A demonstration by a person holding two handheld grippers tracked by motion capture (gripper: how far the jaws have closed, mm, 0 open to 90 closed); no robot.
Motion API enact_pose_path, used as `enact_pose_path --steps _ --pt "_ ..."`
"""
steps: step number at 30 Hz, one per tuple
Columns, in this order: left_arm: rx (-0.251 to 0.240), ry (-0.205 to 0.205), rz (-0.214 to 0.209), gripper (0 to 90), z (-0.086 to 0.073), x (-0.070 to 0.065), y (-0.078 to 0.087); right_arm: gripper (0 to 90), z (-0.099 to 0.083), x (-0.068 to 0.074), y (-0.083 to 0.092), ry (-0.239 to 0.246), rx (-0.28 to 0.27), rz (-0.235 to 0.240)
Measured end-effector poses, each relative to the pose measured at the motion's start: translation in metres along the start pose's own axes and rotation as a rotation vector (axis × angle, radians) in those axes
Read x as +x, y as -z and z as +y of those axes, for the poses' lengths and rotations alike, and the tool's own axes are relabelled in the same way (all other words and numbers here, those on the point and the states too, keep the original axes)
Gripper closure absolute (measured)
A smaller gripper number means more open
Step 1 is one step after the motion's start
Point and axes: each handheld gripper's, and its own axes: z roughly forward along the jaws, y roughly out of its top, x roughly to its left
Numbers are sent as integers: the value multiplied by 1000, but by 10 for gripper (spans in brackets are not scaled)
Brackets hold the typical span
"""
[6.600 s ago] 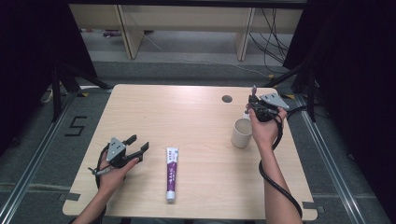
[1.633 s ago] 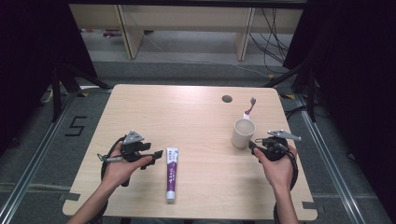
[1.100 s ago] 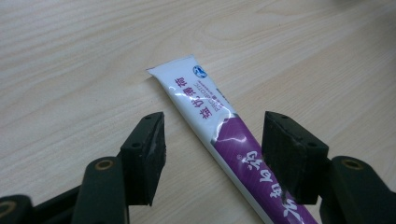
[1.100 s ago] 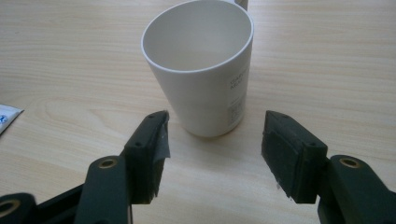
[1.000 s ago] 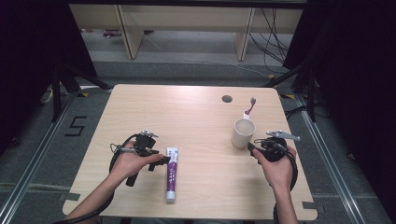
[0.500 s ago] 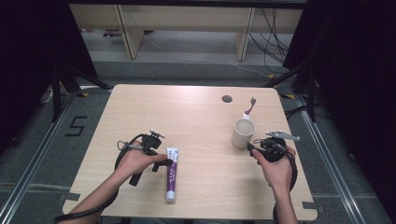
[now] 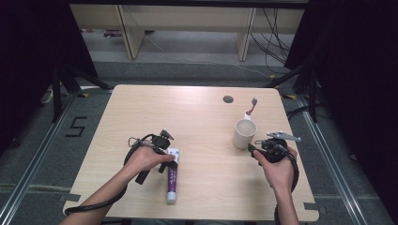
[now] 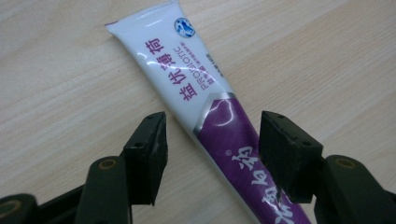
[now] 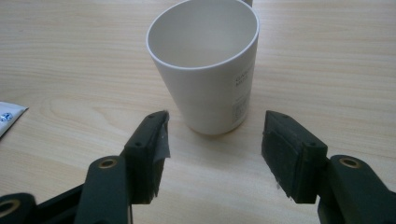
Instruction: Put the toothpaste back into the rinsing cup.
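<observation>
Print on toothpaste tube between left tongs, toothbrush overhead

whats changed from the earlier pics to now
The left gripper moved right across the table to the toothpaste tube and now straddles it, jaws open, closing slightly, not gripping. The right gripper let go of the toothbrush, now standing in the cup, and drew back beside it, open. Tube and cup stayed put.
</observation>
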Motion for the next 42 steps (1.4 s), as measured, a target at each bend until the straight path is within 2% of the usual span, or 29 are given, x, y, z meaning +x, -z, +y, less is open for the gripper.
enact_pose_path --steps 2,3,7,8,9,11,17,18,22,23,24,27,29,31,32,33,38,39,42 --pt "2 3 5 419 1 -1 -2 417 0 0 0 0 0 0" --pt "11 -10 11 417 2 -1 -3 417 0 0 0 -2 -5 3" --pt "16 -4 11 402 3 -2 -6 417 0 0 -1 -3 -5 8" --pt "23 -10 14 401 4 -2 -6 417 0 2 0 -20 1 10" --pt "23 -8 13 401 4 -3 -7 417 0 0 -1 -3 -2 10" --pt "36 -7 17 398 4 -4 -9 417 0 0 -1 -3 -2 11" --pt "87 -50 38 393 8 -6 -9 417 -1 0 -2 -3 1 12" --pt "76 -43 39 393 8 -7 -11 417 -1 0 -2 -2 2 10" --pt "111 -50 42 393 10 -7 -13 417 -2 0 -4 -5 3 25" --pt "106 -55 44 394 9 -7 -15 417 -1 0 -3 -5 10 18" --pt "133 -31 42 396 10 -9 -15 417 -2 0 -3 -5 12 18" --pt "139 -39 40 403 9 -9 -16 417 -2 -1 -4 -4 3 30" --pt "141 -40 39 410 10 -9 -16 417 -2 -1 -2 9 9 5" --pt "145 -48 44 423 10 -10 -16 417 -2 -1 -2 11 8 5" --pt "154 -55 48 433 10 -10 -16 417 -2 3 -4 -39 6 18" --pt "159 -59 47 439 10 -10 -16 417 -2 0 -3 0 7 11" --pt "163 -66 49 484 10 -11 -18 417 -2 0 -4 1 8 13" --pt "184 -78 50 492 10 -11 -17 417 -2 0 -4 1 8 14" --pt "179 -101 49 509 10 -11 -18 417 -2 0 -3 0 7 14"
